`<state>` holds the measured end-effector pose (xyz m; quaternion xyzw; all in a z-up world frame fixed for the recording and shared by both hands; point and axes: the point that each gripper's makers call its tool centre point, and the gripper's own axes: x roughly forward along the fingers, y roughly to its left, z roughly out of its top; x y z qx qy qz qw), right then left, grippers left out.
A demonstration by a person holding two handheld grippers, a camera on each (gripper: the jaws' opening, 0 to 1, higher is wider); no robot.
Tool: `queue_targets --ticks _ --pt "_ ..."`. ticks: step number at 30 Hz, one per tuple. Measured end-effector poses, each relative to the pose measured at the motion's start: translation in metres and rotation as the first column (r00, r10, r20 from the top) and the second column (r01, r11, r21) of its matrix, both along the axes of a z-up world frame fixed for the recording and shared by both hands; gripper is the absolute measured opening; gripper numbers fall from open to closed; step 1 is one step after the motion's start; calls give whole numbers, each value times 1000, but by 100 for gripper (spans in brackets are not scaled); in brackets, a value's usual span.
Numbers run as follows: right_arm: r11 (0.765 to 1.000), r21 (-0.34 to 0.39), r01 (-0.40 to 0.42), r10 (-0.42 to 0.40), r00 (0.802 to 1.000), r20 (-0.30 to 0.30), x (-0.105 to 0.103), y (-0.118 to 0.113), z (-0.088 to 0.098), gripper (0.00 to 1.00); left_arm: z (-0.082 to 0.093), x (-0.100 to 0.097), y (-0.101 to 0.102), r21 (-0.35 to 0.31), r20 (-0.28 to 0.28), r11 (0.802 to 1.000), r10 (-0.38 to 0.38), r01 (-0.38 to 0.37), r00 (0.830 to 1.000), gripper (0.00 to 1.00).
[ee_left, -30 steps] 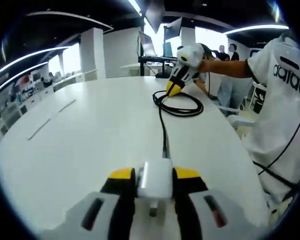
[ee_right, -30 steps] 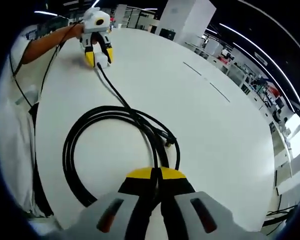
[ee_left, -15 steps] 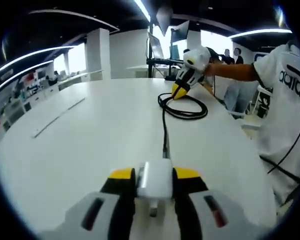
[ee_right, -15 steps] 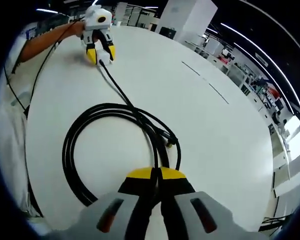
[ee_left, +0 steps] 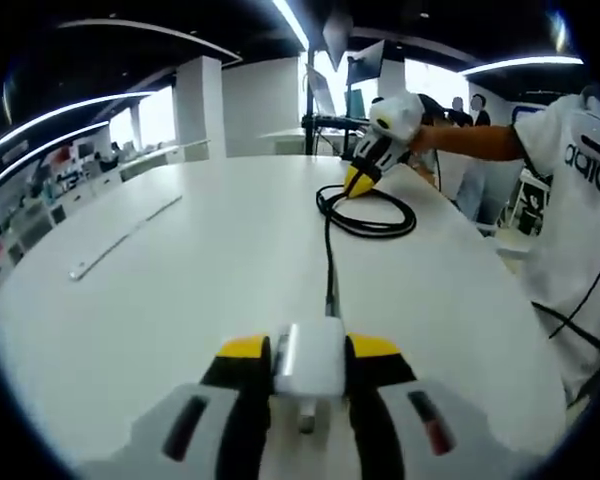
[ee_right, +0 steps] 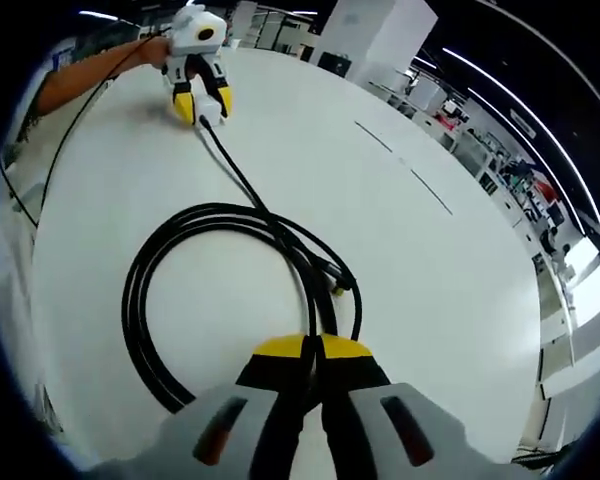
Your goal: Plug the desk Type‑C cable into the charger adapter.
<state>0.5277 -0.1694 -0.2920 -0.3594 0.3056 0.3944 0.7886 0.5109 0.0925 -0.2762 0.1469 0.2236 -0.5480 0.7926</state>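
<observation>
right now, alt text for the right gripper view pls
The right gripper, yellow-tipped jaws closed on a black coiled cable, sits over a white round table. The cable runs to a small white charger adapter clamped in the left gripper at the far edge.

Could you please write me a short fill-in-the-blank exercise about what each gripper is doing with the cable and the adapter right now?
1. The left gripper is shut on the white ____.
2. The right gripper is shut on the black ____.
3. Between the grippers, the slack lies on the table in a ____.
4. The line running into the charger adapter is ____ in colour.

Missing words: charger adapter; cable; coil; black
</observation>
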Motion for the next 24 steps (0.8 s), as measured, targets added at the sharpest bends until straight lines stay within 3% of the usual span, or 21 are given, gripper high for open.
queue_targets --ticks 13,24 --pt "1000 8 8 -8 999 37 24 10 -1 2 -1 20 4 5 -6 1000 -15 15 1000 28" --pt "1000 20 20 -21 999 48 40 10 -1 2 0 32 9 -28 -5 1000 13 -13 1000 28"
